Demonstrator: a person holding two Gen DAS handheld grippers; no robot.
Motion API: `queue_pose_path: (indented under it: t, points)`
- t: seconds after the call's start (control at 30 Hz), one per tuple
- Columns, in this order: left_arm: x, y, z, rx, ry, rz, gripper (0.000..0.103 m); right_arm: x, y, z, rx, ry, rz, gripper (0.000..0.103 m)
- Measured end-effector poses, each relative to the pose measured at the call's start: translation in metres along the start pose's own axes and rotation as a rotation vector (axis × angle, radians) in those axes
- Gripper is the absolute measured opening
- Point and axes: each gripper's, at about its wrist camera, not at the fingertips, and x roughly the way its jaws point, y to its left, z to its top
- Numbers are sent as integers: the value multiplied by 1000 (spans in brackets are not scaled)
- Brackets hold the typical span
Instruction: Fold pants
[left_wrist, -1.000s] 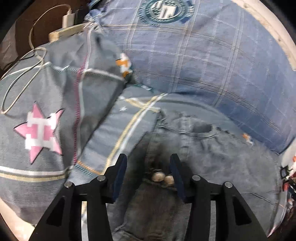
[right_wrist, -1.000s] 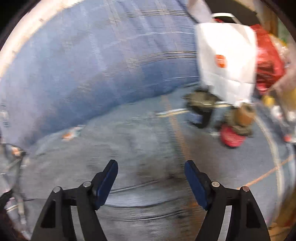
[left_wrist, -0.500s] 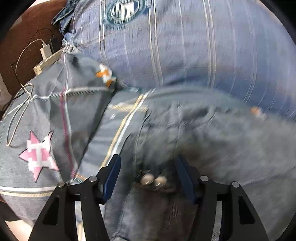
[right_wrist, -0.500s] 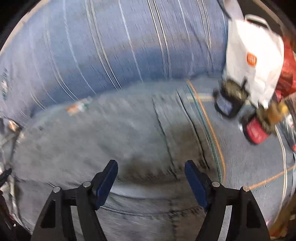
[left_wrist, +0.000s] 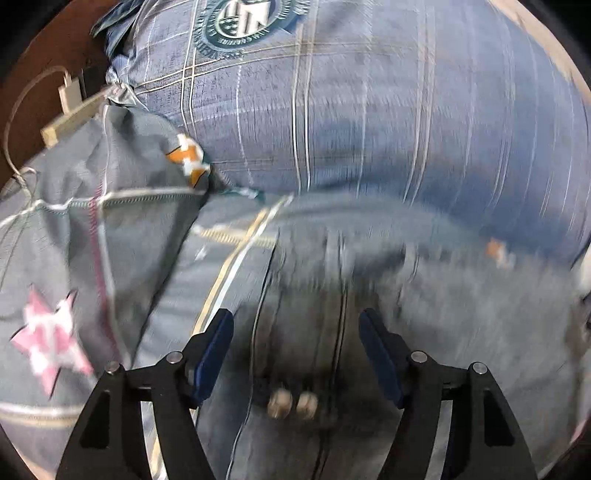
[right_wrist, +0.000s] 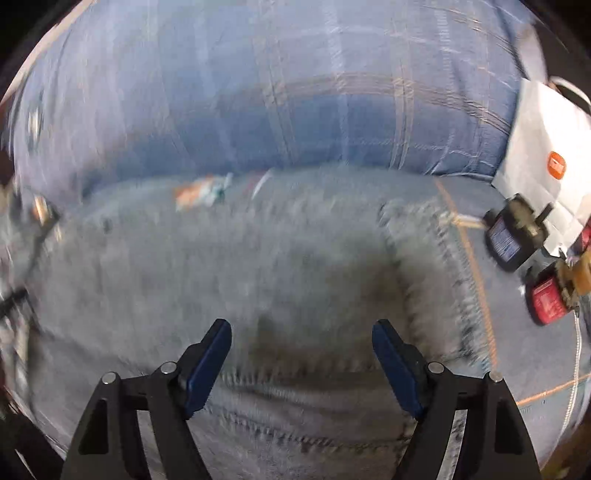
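Note:
Grey-blue denim pants (left_wrist: 424, 314) lie spread on a bed, blurred by motion. In the left wrist view my left gripper (left_wrist: 295, 325) hovers over the waist end, where two metal buttons (left_wrist: 291, 402) show below and between the fingers; its jaws are opening and the pads press on nothing. Seen from the right wrist, my right gripper (right_wrist: 301, 334) hangs over the pants (right_wrist: 258, 280) near a stitched seam and a back pocket (right_wrist: 421, 266). Those jaws are also opening, wide apart, with only flat cloth beneath them.
A blue checked quilt (left_wrist: 369, 110) bulges behind the pants. A grey pillow (left_wrist: 74, 240) with a pink star lies left, with a charger and cable (left_wrist: 70, 92) beyond it. At right sit a white bag (right_wrist: 546, 155), a dark bottle (right_wrist: 513, 236) and a red container (right_wrist: 546, 302).
The left jaws have widened and the buttons now sit lower between the fingers. Both views have swung sideways across the pants; the right view now shows the pocket and seam.

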Motion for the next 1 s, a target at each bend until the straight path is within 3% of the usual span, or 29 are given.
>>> queue_pose_path:
  t: [0.13,0.3,0.33,0.5,0.67,0.8,0.87,0.9,0.93,0.97,1.0]
  points:
    - [45,4,41,-50,104,-100,71,-4,-29,37,106,-32,33,81]
    - [85,13,57,-139,192,-124,70,18,-58,56,151,1,43,81]
    - [91,13,58,-142,201,-127,70,21,-58,59,156,5,46,81]
    - [107,15,61,-144,223,-129,42,42,-87,84,216,29,80,81]
    - [119,20,62,-130,230,-115,39,74,-103,98,245,72,54,81]
    - [123,19,63,-115,230,-119,44,99,-108,108,233,109,-9,79]
    - [125,20,64,-118,226,-112,44,111,-112,109,240,134,-21,73]
    - [126,20,65,-116,227,-108,39,115,-113,109,242,142,-18,63]
    - [126,19,66,-109,226,-99,30,119,-113,109,237,153,-23,52]
    - [127,18,67,-101,230,-81,9,118,-112,110,224,147,-45,44]
    - [133,20,70,-104,236,-74,7,118,-112,110,217,150,-59,32]
